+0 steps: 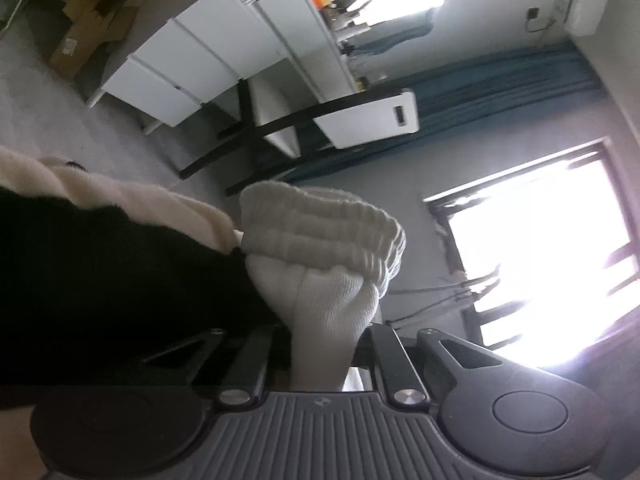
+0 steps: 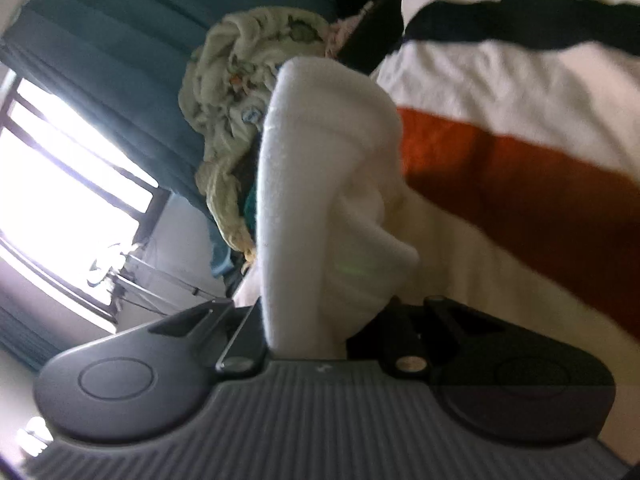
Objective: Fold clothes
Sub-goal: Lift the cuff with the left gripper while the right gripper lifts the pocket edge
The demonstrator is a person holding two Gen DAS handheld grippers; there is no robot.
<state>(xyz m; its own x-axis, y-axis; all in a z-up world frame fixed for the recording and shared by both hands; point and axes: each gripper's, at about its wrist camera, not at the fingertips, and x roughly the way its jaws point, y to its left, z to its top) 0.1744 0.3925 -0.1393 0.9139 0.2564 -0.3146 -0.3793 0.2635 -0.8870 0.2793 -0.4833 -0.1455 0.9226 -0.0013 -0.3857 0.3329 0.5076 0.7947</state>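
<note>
Pinched between our closed left gripper [image 1: 324,344] fingers is a ribbed white sock [image 1: 320,256], our right gripper [image 2: 306,320] likewise clamped on soft white knit [image 2: 332,184] above the striped bed [image 2: 520,128]: light, limp, best held at edges.

Both views sit just behind their own jaws, looking forward along them, each rolled hard sideways. The left wrist view has the bright window [image 1: 540,256] at its right with a teal curtain [image 1: 500,92] above it, and a white desk [image 1: 224,52] farther off beyond the window's upper left. The right wrist view has the window [image 2: 68,184] at its left, a striped blanket [image 2: 520,120] close on the far side. The 2 views share window and curtain [image 2: 120,60]; white cloth fills each foreground.
</note>
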